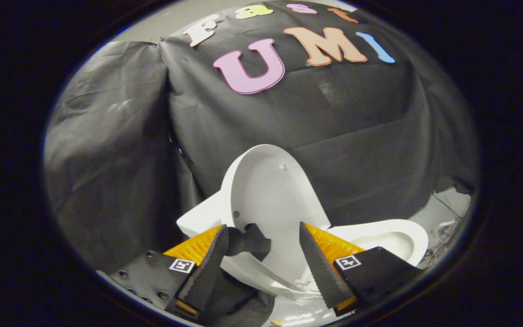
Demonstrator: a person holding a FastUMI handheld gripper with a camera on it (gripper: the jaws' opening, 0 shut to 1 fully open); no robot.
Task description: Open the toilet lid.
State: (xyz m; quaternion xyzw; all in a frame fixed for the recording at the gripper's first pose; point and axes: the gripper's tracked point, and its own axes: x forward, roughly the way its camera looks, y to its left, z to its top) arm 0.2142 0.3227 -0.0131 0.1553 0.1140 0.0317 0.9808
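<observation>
So on our end, the gripper (261,245) sat with its two fingers spread wide, nothing pinched between them. We could see the left finger (204,268) and the right finger (320,265) both showing their black ribbed pads on the inner faces, with orange backing behind, and each black finger mount carried a small square marker tag.

Right in the gap between the fingers was the toilet lid (268,190). It was already raised, standing close to upright with its pale underside facing us and its rounded top edge rising well above the fingertips. A small nub showed near the top of that underside. Neither finger looked to be pressing on the lid; the gap to each side was plain enough.

A black piece (249,240), maybe a strap or tab, stuck out just beside the left fingertip, against the lid's lower part. We couldn't tell what it was.

Below and to the right of the lid, partly behind the right finger, the white toilet bowl (395,238) lay open, rim and hollow visible. A white part of the toilet (200,217) also showed behind the left finger.

Beyond all that hung the black cloth wall (120,150), creased and draped.
</observation>
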